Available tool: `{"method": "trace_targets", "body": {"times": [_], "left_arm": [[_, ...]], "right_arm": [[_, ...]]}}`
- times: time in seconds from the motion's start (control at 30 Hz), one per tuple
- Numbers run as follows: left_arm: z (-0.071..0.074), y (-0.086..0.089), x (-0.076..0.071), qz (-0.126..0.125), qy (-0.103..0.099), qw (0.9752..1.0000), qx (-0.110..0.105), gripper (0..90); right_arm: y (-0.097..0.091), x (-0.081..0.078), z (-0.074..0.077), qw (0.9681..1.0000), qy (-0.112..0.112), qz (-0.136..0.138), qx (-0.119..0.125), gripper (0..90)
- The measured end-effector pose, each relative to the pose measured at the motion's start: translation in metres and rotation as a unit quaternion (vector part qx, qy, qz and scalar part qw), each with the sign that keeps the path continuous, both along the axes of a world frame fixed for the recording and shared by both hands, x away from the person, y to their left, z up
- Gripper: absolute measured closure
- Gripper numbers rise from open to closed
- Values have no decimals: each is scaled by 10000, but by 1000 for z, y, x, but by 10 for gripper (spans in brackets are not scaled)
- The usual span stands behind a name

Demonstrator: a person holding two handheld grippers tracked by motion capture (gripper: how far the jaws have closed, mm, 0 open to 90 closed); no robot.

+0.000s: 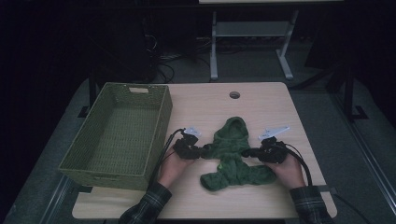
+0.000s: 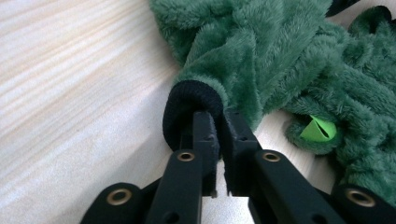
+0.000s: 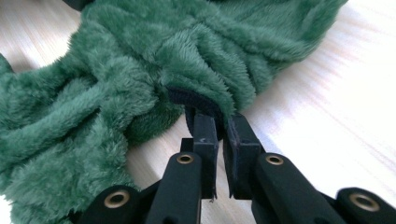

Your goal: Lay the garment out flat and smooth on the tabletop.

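Observation:
A fluffy green hooded garment (image 1: 231, 154) lies crumpled on the wooden table (image 1: 261, 107), hood pointing away from me. My left gripper (image 1: 203, 151) is at its left sleeve; in the left gripper view its jaws (image 2: 217, 116) pinch the black ribbed cuff (image 2: 187, 100) just above the tabletop. My right gripper (image 1: 245, 152) is at the right sleeve; in the right gripper view its jaws (image 3: 219, 119) are shut on that sleeve's black cuff (image 3: 196, 100). A bright green tag (image 2: 320, 130) pokes out of the bunched body fabric.
A green woven basket (image 1: 105, 179) stands at the table's left side, close beside my left hand. A round cable hole (image 1: 234, 94) sits near the far edge. Bare tabletop lies beyond the hood and along the front edge.

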State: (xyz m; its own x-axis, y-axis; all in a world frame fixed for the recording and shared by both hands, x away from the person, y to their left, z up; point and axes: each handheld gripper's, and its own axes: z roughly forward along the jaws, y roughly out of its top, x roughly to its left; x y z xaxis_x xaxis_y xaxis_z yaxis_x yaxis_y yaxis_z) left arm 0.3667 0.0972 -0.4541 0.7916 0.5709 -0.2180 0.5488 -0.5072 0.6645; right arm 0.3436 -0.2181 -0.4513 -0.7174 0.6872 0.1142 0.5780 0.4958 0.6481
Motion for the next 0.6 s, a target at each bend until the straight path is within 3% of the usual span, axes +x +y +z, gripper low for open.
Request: {"method": "trace_targets", "body": {"times": [0.03, 0.2, 0.4, 0.6], "left_arm": [[3, 1, 0, -6, -44, 10000, 53, 758], [23, 4, -2, 48, -219, 9995, -201, 609], [45, 1, 10, 139, -473, 9981, -371, 576], [52, -11, 34, 168, -629, 9971, -406, 566]], "right_arm": [[0, 0, 0, 10000, -23, 21, -16, 808], [-7, -8, 19, 9990, -407, -91, 177, 680], [-20, -2, 44, 9962, -686, -302, 447, 636], [-25, 24, 55, 9945, -737, -472, 580, 636]]}}
